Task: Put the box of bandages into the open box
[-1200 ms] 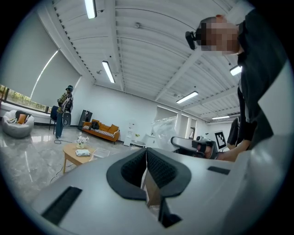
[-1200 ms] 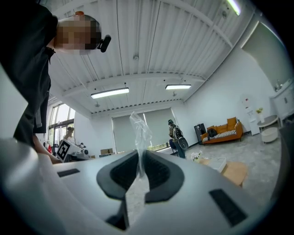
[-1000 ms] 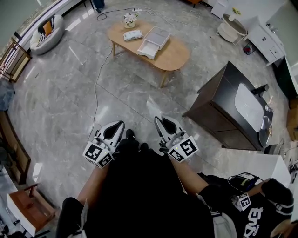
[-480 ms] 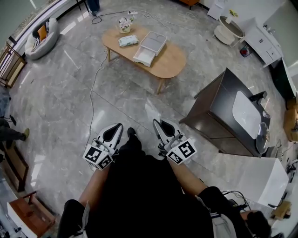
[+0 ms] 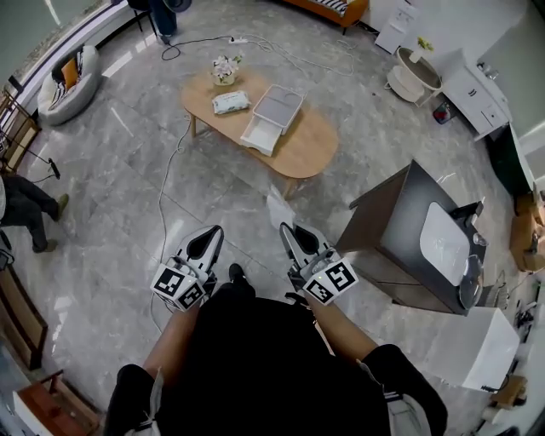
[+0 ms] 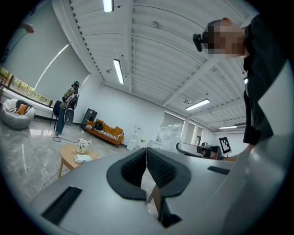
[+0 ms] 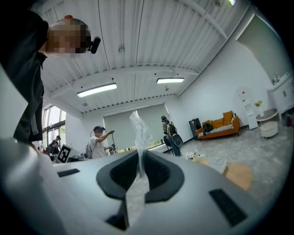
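**Desk:** What did the head camera catch?

**Operator:** Seen steeply from above, my left gripper (image 5: 210, 232) and right gripper (image 5: 287, 230) hung side by side at centre frame. Both pointed up the picture over the grey marble floor (image 5: 128, 196). The oval wooden bench (image 5: 311, 140) stood well apart from them, at upper centre.

**Desk:** And the fingers?

**Operator:** On my left, the fingers (image 6: 161, 167) were pressed together at the tips with nothing between them. On my right, the fingers (image 7: 158, 172) were clamped on a strip of clear plastic (image 7: 139, 131), which stood up past the tips. From above it showed as a pale scrap just ahead of that gripper.

**Desk:** Where was the box of bandages?

**Operator:** It was on the bench, toward the left end. The box of bandages (image 5: 231, 102), a pale flat pack as far as I could tell, lay just below a small vase of flowers (image 5: 224, 68). The open box (image 5: 271, 119), white, sat just to its right near mid-bench, and the two did not touch. Neither gripper was anywhere near them.

**Desk:** Anything else in frame?

**Operator:** A dark cabinet (image 5: 400, 226) stood at the right and an orange sofa (image 5: 336, 7) at the top edge. A bean bag chair (image 5: 64, 72) sat upper left, and a person's legs (image 5: 30, 209) showed at the left edge.
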### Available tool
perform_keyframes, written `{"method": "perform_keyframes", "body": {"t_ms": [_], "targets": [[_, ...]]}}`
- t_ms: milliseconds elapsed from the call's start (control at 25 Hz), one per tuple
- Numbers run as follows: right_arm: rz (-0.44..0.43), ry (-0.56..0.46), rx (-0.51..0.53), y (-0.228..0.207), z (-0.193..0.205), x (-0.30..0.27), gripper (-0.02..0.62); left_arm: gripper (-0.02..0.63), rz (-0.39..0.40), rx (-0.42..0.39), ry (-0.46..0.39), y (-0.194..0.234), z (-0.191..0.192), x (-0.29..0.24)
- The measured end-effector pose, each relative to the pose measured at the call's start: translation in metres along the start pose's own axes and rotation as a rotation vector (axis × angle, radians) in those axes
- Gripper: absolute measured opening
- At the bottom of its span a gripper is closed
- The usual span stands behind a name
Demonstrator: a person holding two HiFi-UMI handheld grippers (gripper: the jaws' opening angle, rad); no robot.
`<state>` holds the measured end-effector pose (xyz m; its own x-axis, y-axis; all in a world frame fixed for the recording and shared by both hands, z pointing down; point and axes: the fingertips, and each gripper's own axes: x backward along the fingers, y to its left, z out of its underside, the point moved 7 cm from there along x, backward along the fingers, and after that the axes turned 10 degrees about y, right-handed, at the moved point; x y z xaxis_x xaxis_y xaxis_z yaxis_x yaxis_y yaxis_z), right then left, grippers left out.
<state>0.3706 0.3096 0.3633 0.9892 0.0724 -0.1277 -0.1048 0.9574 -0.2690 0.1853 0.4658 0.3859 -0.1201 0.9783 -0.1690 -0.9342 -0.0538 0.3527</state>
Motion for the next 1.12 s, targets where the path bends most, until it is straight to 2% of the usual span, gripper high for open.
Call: {"method": "perform_keyframes", "body": {"t_ms": [320, 600, 880, 1120], "targets": [[0.037, -0.011, 0.027, -0.041, -0.027, -0.072, 0.034, 0.017, 0.060, -0.002, -0.016, 0.076, -0.034, -0.055], [0.102, 0.009, -0.007, -0.086, -0.037, -0.099, 0.034, 0.017, 0.101, 0.026, 0.000, 0.112, -0.053, -0.103], [0.095, 0.006, -0.037, -0.150, -0.053, -0.140, 0.034, 0.017, 0.077, 0.029, 0.021, 0.146, -0.075, -0.156], [0.064, -0.019, -0.031, -0.213, -0.091, -0.189, 0.034, 0.017, 0.043, -0.015, 0.020, 0.182, -0.123, -0.205]]}}
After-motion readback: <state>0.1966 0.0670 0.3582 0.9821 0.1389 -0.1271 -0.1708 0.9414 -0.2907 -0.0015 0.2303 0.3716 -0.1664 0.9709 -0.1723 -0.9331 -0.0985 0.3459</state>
